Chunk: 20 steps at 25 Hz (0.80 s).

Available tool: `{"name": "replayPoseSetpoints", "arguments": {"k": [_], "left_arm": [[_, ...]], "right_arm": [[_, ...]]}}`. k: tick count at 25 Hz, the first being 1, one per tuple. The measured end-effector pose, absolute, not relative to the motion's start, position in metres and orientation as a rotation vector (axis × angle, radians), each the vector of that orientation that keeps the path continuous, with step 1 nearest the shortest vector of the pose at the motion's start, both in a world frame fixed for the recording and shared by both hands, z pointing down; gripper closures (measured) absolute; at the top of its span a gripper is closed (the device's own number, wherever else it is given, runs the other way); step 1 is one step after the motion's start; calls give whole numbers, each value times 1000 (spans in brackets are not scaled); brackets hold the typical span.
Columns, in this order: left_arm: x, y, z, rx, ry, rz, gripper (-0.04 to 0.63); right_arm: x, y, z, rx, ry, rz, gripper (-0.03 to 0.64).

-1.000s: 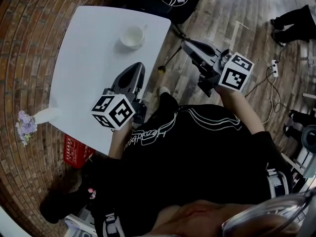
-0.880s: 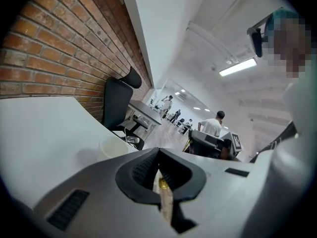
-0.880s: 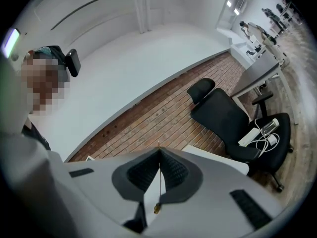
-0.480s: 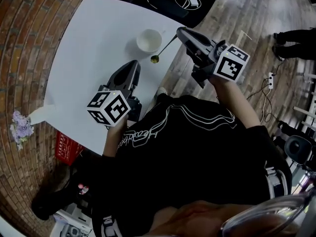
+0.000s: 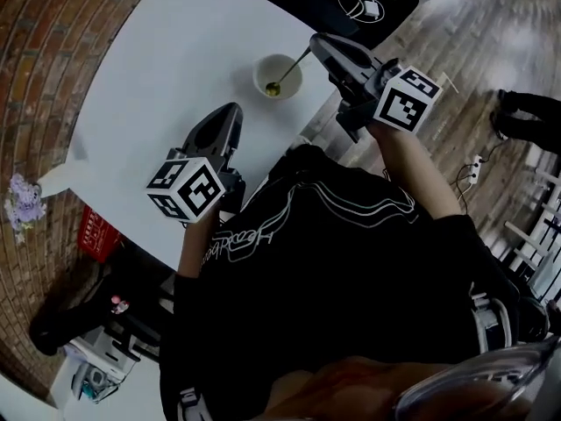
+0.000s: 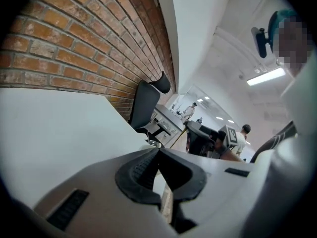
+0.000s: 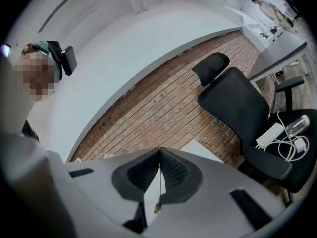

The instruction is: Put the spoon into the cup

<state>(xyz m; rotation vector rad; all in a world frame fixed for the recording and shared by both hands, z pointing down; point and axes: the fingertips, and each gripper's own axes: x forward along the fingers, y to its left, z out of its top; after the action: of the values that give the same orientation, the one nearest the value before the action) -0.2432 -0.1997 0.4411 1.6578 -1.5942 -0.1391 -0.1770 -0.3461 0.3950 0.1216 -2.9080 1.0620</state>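
Spoon [image 5: 291, 68] | handle pinched in right claw [image 5: 317, 42] | bowl over cup [image 5: 260, 72]

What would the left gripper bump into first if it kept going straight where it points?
Probably the white table, because the left gripper tilts down over it. The cup sits just beyond its tips, a little to the side, so it might come first; depth is hard to judge.

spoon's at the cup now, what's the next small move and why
Probably lower the right gripper a touch, then open it. Its jaws are shut on the thin handle of the spoon, and in the head view the spoon's bowl lies inside the rim of the cup, so letting go should leave it in. How deep it sits I cannot tell.
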Motion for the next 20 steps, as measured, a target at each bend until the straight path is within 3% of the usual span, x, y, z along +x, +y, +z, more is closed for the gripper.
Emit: {"name": "replayPoseSetpoints", "arguments": {"k": [20], "left_arm": [[-260,-213,464,1451,-1796,-149,592]], "right_arm": [[-214,-343,479,-210,-2774,836,618]]}}
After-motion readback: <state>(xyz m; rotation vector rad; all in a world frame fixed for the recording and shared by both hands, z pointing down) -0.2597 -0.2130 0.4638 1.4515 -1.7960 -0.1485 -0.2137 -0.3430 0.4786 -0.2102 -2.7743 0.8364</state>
